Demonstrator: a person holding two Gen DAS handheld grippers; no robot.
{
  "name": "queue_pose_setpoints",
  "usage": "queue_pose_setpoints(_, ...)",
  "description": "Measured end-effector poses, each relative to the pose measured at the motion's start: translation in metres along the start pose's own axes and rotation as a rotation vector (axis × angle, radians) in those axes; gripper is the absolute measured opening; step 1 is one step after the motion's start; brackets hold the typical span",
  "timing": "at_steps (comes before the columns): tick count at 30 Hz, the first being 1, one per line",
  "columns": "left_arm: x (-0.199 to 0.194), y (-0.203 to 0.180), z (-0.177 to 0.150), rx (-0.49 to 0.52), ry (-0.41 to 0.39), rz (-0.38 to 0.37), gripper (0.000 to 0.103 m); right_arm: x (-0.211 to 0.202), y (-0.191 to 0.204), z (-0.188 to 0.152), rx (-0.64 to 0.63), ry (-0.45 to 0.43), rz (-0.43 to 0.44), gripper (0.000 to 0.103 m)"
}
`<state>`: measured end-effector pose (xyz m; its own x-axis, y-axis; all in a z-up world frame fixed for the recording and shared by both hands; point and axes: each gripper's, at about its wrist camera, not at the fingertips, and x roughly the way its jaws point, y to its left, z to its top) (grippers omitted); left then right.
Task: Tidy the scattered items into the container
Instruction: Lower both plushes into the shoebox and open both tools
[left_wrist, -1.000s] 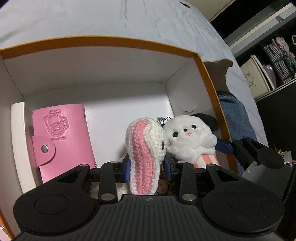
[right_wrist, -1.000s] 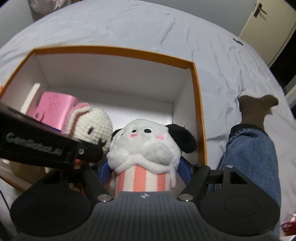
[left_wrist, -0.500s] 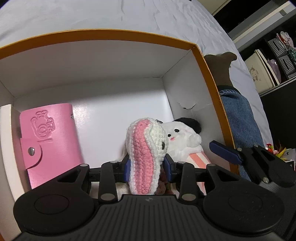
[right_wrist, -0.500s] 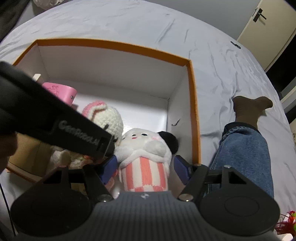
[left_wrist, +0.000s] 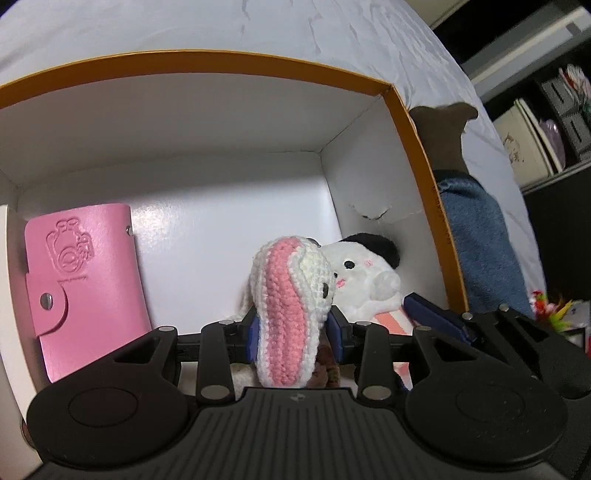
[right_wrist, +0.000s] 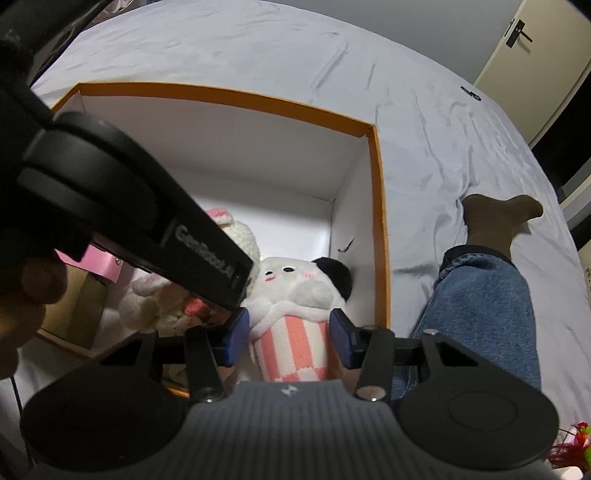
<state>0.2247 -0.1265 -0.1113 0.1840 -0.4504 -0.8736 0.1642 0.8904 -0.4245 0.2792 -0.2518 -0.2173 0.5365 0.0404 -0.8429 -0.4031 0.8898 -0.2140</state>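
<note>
Lowering both toys into the orange box (left_wrist: 424, 155): crochet bunny (left_wrist: 288, 317) is pinched by left gripper (left_wrist: 291, 332), jaws easing open. Striped plush (right_wrist: 291, 332) sits between right gripper (right_wrist: 288, 339) pads, jaws closing, contact w/ pads unclear. Risk: toys are pressed together, so one may be dragged out or toppled on withdrawal.
</note>
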Motion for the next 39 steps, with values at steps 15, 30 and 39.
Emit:
queue_pose_setpoints(15,-0.009,0.001,-0.005,0.026,-0.016,0.021,0.064,0.014,0.002,-0.002,0.054,-0.026,0.005,0.059)
queue_pose_setpoints(30,-0.024,0.001,-0.02,0.072,0.003,0.03,0.043,0.018,-0.001,0.004,0.077,-0.036,-0.016,0.059)
queue_pose_setpoints(39,-0.02,0.004,-0.022,0.064,0.015,0.002,0.043,0.006,0.006,-0.008,0.098,-0.033,-0.007,0.058)
